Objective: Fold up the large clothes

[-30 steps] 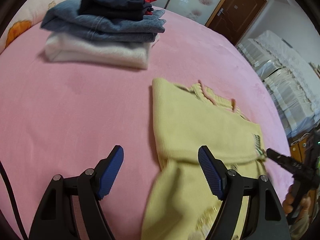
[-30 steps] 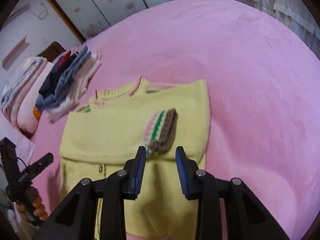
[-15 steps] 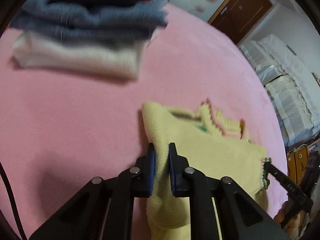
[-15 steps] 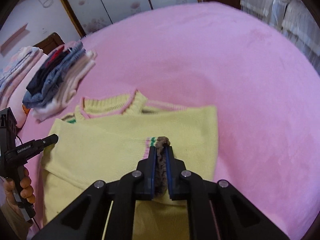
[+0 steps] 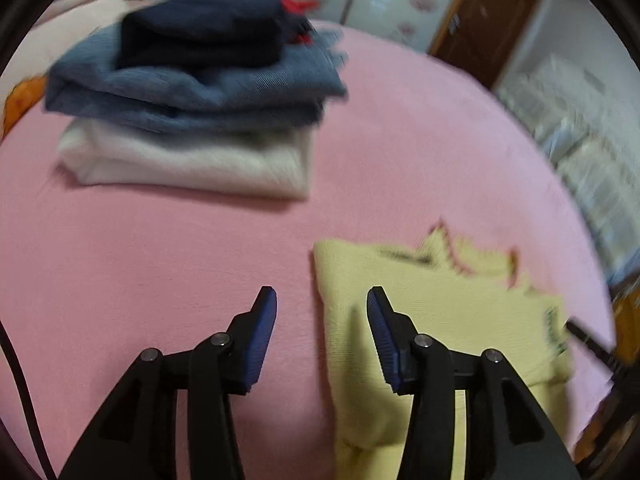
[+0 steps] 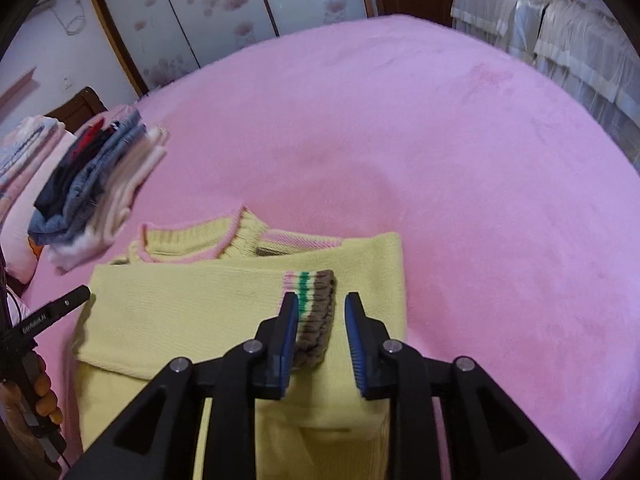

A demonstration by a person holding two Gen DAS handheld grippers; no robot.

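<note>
A pale yellow knit sweater lies on the pink bed, sleeves folded across the body, collar at the far side. It also shows in the left wrist view. My right gripper is open, its jaws on either side of the striped brown, green and pink cuff, which rests on the sweater. My left gripper is open and empty, just above the sweater's left shoulder edge. The left gripper's tip also shows in the right wrist view.
A stack of folded clothes, white, blue denim and navy, sits on the pink bed beyond the sweater; it also shows in the right wrist view. Pillows lie at the far left. Sliding doors and white-draped furniture surround the bed.
Half a second ago both grippers were shut on the sweater, left on the shoulder fold, right on the cuff. Both have opened and let go; the sleeve now lies flat.
</note>
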